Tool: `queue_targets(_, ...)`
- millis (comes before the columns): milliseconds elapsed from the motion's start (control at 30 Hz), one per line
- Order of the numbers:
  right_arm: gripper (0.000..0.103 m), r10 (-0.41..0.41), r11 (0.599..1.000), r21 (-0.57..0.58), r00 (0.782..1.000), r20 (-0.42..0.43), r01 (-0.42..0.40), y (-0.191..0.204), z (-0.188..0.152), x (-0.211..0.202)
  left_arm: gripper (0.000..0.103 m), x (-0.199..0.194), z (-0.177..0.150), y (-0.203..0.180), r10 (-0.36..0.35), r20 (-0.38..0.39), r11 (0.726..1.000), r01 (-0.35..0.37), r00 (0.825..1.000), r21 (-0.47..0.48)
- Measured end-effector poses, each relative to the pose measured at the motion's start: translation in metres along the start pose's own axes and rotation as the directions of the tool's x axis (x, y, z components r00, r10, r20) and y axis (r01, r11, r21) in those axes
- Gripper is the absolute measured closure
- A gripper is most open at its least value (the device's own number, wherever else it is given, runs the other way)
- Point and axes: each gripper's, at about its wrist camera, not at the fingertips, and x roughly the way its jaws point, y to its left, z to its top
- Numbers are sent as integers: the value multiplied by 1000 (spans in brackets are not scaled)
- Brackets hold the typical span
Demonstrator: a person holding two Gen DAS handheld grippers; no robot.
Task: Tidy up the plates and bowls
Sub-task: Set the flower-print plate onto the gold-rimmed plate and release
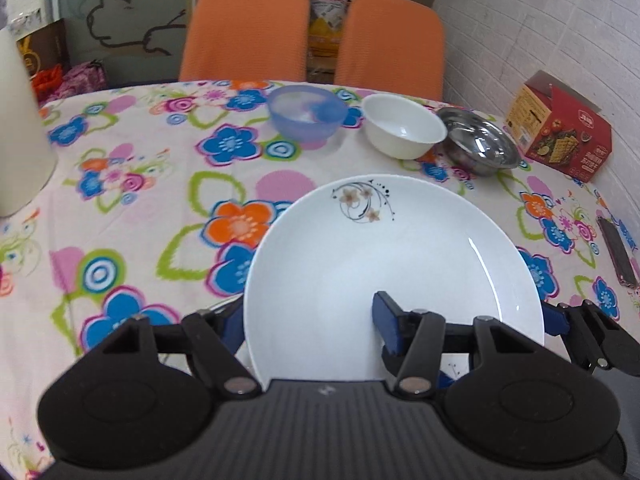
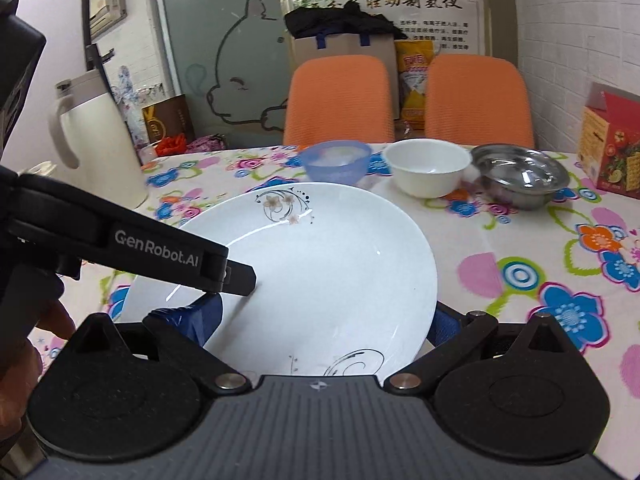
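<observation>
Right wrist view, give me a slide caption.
Both grippers flank a white floral plate; blue plastic, white ceramic and steel bowls behind.

Even indoor light, glare streaks on the plate, fisheye-bent, dark-cornered edges.

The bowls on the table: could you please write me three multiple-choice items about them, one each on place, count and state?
1. Which bowl is in the middle of the row?
A. blue
B. steel
C. white bowl

2. How many orange chairs stand behind the table?
A. two
B. one
C. four

3. How do the bowls stand?
A. stacked
B. upright, unstacked
C. upside down

Key:
1. C, it sits between the blue bowl and the steel bowl.
2. A, two orange backs show side by side.
3. B, each open side faces up.
</observation>
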Motion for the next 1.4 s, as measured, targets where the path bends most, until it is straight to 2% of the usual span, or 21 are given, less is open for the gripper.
queue_targets(100,13,48,999,-21,999,-25,-49,25,-7,6,48,-11,-19,29,47,-1,998,-47,999,-44)
queue_targets(267,13,70,996,-51,995,-75,-74,50,-20,13,49,-14,-44,61,55,-25,994,-57,998,-97)
queue_targets(367,13,50,997,-59,996,-79,-55,53,-25,12,49,-13,-52,62,31,-8,995,-31,999,-93)
queue_targets(500,13,49,996,-73,996,-81,-55,59,-30,9,48,-12,-55,59,38,22,996,-37,999,-76)
queue_targets(700,15,37,995,-90,997,-73,-43,61,-32,6,44,-18,-57,68,-1,43,995,6,999,-97)
queue_targets(833,13,-34,979,-201,998,-59,22,75,-38,6,38,-26,-55,73,17,81,994,-8,997,-105)
queue_targets(1033,15,-22,976,-219,995,-101,-1,70,-34,4,35,-36,-53,77,15,108,993,-2,994,-118)
queue_targets(1200,15,56,986,-147,986,-155,-79,56,-23,0,29,-43,-54,79,12,130,992,4,991,-123)
queue_targets(1300,15,43,988,-142,986,-161,-66,55,-20,1,29,-45,-53,80,8,138,992,10,990,-130)
queue_targets(1400,15,35,996,-74,989,-142,-45,44,-22,1,29,-48,-54,82,0,144,991,20,990,-134)
